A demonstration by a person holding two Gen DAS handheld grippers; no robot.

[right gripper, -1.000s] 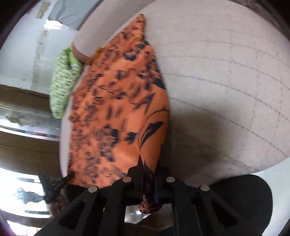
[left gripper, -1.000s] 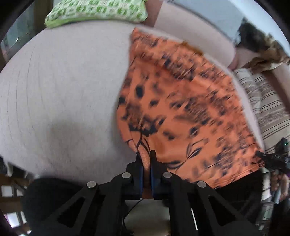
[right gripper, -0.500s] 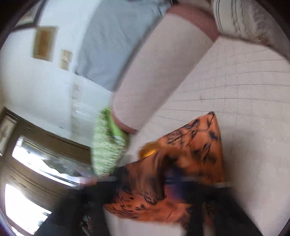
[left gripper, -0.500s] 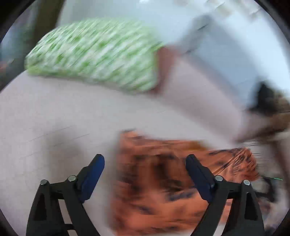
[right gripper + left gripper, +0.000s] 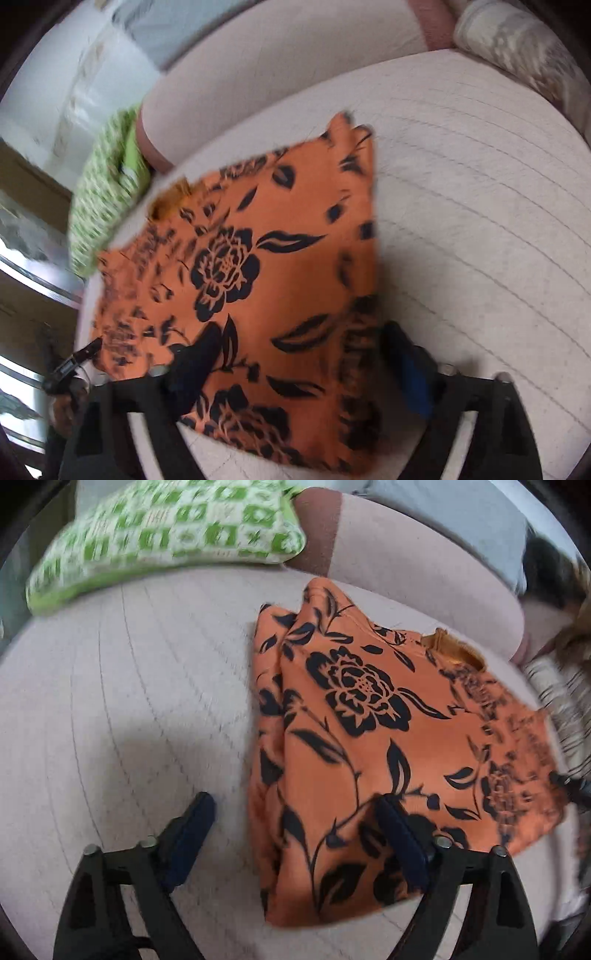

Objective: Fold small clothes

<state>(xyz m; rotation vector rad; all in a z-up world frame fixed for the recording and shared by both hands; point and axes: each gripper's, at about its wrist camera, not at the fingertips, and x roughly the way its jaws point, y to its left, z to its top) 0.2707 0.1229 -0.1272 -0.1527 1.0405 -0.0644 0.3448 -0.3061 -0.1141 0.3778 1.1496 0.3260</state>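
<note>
1. We are between folds: the orange floral garment lies folded over on the pale quilted bed, with a doubled edge showing along its left side in the left wrist view. Nothing holds it now.

2. Our left gripper stands with its jaws apart and empty. They have just been closing from a wider gape, and no cloth is between the pads: one pad hangs over bare bed, the other over the garment's near left edge.

3. Our right gripper is likewise parted and holds nothing, its jaws having just narrowed. The garment's near right portion lies beneath it and runs ahead and to the left of it.

4. We judge the next move to be another fold. That calls for lowering each gripper onto a near corner, pinching every layer together, and carrying the edge across evenly so the stack does not skew.

5. Counted: one garment, two grippers, one green-and-white patterned pillow far ahead of the left gripper, and one pale bolster far ahead and right of the right gripper.
</note>
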